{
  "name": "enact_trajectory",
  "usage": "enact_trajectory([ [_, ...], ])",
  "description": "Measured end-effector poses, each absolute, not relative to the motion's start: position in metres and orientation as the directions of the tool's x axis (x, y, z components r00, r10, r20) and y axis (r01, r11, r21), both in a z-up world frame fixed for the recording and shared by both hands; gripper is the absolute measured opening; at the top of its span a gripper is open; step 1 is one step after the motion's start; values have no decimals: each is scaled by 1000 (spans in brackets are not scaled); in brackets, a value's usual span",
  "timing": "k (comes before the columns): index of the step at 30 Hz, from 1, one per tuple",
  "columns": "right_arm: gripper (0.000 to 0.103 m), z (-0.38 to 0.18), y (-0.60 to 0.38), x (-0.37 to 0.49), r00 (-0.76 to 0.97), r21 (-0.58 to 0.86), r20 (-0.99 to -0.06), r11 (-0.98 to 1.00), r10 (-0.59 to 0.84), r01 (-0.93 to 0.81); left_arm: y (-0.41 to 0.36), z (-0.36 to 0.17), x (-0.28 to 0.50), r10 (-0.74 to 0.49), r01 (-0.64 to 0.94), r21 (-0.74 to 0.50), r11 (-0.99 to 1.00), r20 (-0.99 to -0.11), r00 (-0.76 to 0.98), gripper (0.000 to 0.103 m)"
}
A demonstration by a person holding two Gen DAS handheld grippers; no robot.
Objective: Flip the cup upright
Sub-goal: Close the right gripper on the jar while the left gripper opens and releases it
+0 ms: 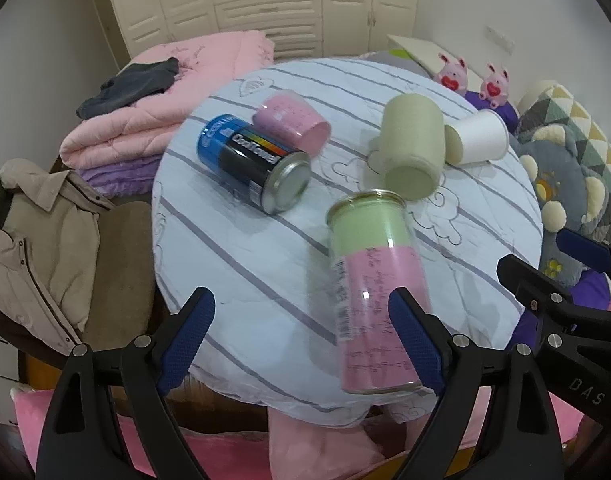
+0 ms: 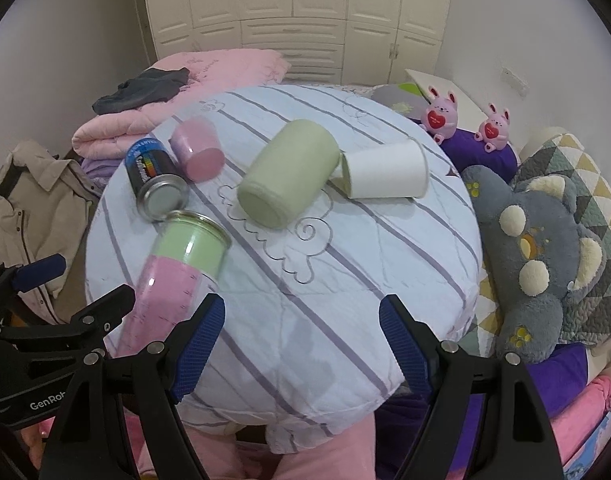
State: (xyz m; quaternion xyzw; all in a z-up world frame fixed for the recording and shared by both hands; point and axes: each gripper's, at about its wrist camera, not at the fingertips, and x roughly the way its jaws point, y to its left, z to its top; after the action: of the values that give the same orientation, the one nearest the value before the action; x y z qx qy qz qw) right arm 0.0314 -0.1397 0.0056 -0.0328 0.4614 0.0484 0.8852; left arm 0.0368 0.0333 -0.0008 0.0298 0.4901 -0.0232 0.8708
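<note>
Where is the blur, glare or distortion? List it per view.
Left wrist view: the tall pink-and-green can is smeared by motion, a small glint on its side; black fisheye corners. Right wrist view: same can blurred, cupboard lines bowed, soft shadowing on the striped cloth.

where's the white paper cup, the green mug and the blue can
white paper cup (image 2: 385,176), right wrist view, on its side wall
pale green mug (image 2: 289,172), right wrist view, mid-body
blue and black metal can (image 1: 249,160), left wrist view, on its label
</note>
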Motion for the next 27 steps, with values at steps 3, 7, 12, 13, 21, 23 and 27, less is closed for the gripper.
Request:
enact_trajectory([
  [3, 81, 6, -132, 36, 555, 0, -829, 993, 68, -122, 44, -1, 41, -8, 69, 33, 997, -856, 517, 90],
  [7, 81, 5, -118, 43, 538, 4, -840, 992, 74, -129, 58, -5, 48, -1, 65, 37, 997, -863, 505, 90],
  [12, 81, 2, -100, 54, 506, 24, -857, 990, 93, -142, 74, -12, 58, 10, 62, 47, 997, -871, 490, 94],
  [13, 81, 1, -97, 56, 504, 20, -859, 990, 89, -141, 76, -13, 60, 12, 62, 48, 997, -873, 488, 94],
  [21, 81, -11, -79, 74, 450, 28, -888, 989, 90, -144, 90, -23, 74, 13, 62, 47, 997, -887, 462, 94],
  [23, 81, -15, -75, 80, 441, 28, -894, 990, 87, -139, 93, -26, 77, 20, 59, 52, 997, -889, 457, 94],
  [27, 81, -21, -72, 91, 403, 81, -906, 987, 132, -140, 100, -31, 85, 23, 47, 48, 998, -897, 441, 94],
])
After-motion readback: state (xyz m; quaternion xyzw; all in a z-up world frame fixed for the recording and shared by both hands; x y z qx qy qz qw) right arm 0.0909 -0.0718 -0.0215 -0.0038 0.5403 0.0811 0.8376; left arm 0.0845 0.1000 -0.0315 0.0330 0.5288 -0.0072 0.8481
